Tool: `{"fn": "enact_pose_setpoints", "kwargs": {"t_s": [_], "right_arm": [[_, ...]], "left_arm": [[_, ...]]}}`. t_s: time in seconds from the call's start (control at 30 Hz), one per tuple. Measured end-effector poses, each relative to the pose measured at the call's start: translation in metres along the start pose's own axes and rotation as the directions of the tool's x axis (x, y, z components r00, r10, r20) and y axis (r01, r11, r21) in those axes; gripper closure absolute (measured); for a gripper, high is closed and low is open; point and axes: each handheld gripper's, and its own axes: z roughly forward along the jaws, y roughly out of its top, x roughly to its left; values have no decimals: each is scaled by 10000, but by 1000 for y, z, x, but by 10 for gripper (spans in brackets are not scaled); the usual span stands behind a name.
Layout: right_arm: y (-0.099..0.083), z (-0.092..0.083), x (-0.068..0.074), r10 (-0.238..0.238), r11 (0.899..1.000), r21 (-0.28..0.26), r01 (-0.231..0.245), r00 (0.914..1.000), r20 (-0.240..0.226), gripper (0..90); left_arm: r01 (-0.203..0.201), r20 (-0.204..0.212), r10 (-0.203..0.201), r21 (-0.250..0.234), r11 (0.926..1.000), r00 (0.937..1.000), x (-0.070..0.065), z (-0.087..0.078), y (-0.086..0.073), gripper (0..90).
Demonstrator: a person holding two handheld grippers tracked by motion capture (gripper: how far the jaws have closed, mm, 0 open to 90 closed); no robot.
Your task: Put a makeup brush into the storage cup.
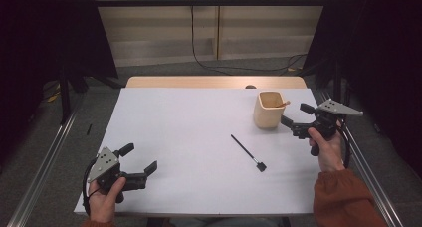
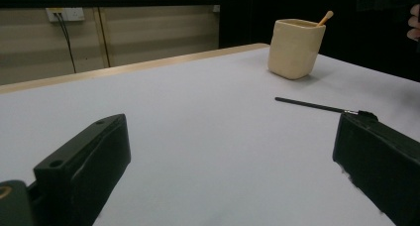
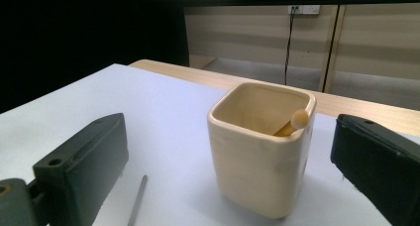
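A cream-coloured square ceramic cup (image 1: 269,109) stands upright on the white table top (image 1: 189,137) toward its far right part, with a thin wooden stick with a rounded tip (image 1: 282,104) leaning inside it against the rim on the right-hand side. The right gripper (image 1: 297,119) sits just beside the cup on its right, its jaws spread wide and holding nothing; in the right gripper view the cup (image 3: 261,146) stands between and a little beyond the two jaws, apart from both. A slim black brush with a small dark head (image 1: 248,153) lies flat on the table near the cup, on the person's side of it. The left gripper (image 1: 138,160) rests low at the near left corner, well apart from the cup, its jaws likewise spread and empty.
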Motion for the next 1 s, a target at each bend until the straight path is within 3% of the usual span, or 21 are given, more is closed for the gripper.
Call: {"fn": "enact_pose_setpoints", "kwargs": {"t_s": [0.27,0.47,1.0], "right_arm": [[-5,-12,11,-16,10000,22,17,9996,-291,6],[-12,-24,18,34,9998,182,-30,9998,-213,5],[-42,-51,39,-14,9993,367,20,9999,-158,18]], "left_arm": [[-36,-20,36,-8,10000,10000,0,-1,0,14],[112,-315,-115,-97,9999,9994,2,-3,0,13],[79,-201,-80,-73,9999,9998,0,-8,-2,12]]}}
